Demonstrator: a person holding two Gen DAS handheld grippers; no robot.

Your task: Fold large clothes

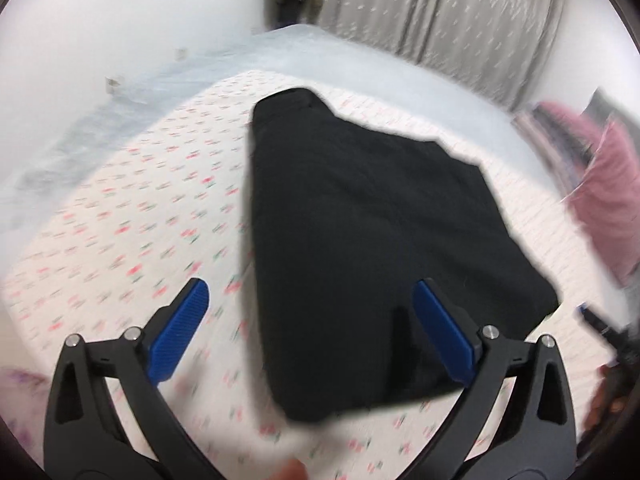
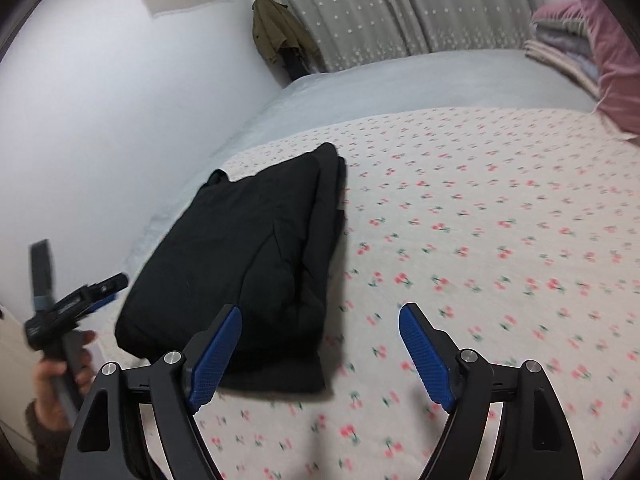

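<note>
Plainly, both the left tongs (image 1: pixel 308 308) and right tongs (image 2: pixel 320 326) gape empty above the folded black garment (image 1: pixel 360 240); no writing is legible.

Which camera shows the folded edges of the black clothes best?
The right wrist view. There the black clothes lie folded on the cherry sheet, sharp enough to see the stacked layers along the far edge. The left wrist view shows the black clothes bigger, but blurred into one flat dark shape.

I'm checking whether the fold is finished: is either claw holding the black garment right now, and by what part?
Nothing is held. The left claw and the right claw both stand open and empty over the bed; the folded black garment lies free.
</note>
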